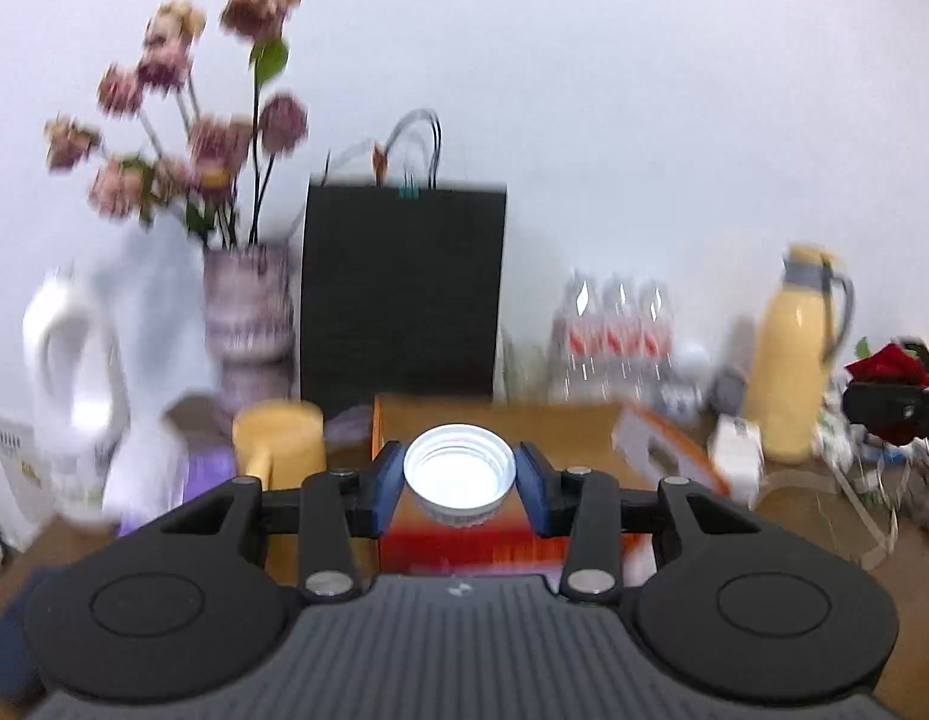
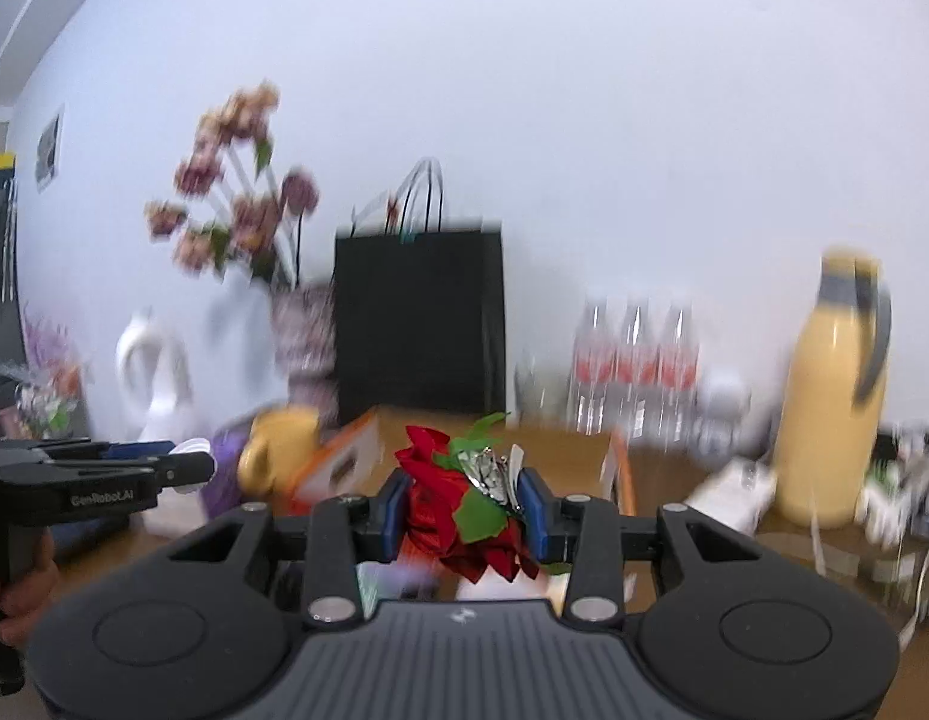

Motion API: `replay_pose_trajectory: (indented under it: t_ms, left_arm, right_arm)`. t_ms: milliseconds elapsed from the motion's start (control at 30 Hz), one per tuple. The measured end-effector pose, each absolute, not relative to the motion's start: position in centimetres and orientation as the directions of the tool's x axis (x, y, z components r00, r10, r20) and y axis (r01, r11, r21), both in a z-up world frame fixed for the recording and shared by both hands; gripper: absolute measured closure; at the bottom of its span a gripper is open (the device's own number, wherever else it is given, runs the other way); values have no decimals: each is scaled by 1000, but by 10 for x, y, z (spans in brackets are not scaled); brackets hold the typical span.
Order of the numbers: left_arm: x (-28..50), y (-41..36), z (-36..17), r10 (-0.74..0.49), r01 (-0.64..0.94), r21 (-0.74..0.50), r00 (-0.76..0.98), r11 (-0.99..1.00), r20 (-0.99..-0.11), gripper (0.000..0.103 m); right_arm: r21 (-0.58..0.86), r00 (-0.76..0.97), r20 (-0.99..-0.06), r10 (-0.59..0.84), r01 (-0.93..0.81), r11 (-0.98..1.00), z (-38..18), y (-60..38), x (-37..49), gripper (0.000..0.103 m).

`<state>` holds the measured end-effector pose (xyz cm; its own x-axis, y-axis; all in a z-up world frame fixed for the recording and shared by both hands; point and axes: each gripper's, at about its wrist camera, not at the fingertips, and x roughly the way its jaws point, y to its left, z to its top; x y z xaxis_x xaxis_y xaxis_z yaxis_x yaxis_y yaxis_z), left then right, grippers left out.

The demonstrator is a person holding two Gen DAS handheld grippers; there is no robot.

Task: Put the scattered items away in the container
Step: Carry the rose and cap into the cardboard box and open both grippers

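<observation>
My left gripper (image 1: pixel 459 480) is shut on a white screw cap (image 1: pixel 459 473), its hollow side up, held in the air above an orange cardboard box (image 1: pixel 500 420). The right gripper (image 2: pixel 464 507) is shut on a red cloth rose (image 2: pixel 458 510) with green leaves and a bit of silver foil. That rose and gripper show at the far right of the left wrist view (image 1: pixel 890 369). In the right wrist view the left gripper (image 2: pixel 188 462) with the cap appears at the left, a hand on its handle. The open box (image 2: pixel 560 450) lies just beyond the rose.
Along the white wall stand a black paper bag (image 1: pixel 401 294), a vase of dried pink flowers (image 1: pixel 248 312), a white jug (image 1: pixel 74 372), a yellow mug (image 1: pixel 278 438), several water bottles (image 1: pixel 614 330) and a yellow thermos (image 1: pixel 794 354). Ribbons and small packs litter the wooden table (image 1: pixel 812 480) at right.
</observation>
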<state>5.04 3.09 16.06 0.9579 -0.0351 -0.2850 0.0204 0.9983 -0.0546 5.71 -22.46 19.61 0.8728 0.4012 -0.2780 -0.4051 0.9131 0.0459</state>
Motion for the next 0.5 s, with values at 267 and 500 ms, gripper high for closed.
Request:
replay_pose_trajectory:
  t_ms: [267, 500]
  left_arm:
    - [149, 38, 236, 1, -7, -21, 963, 1000, -269, 62]
    - [298, 43, 217, -83, 35, -87, 754, 996, -651, 62]
  right_arm:
    - [79, 863, -239, 445, -440, 895, 292, -224, 146, 66]
    - [203, 699, -486, 525, -494, 846, 303, -194, 277, 66]
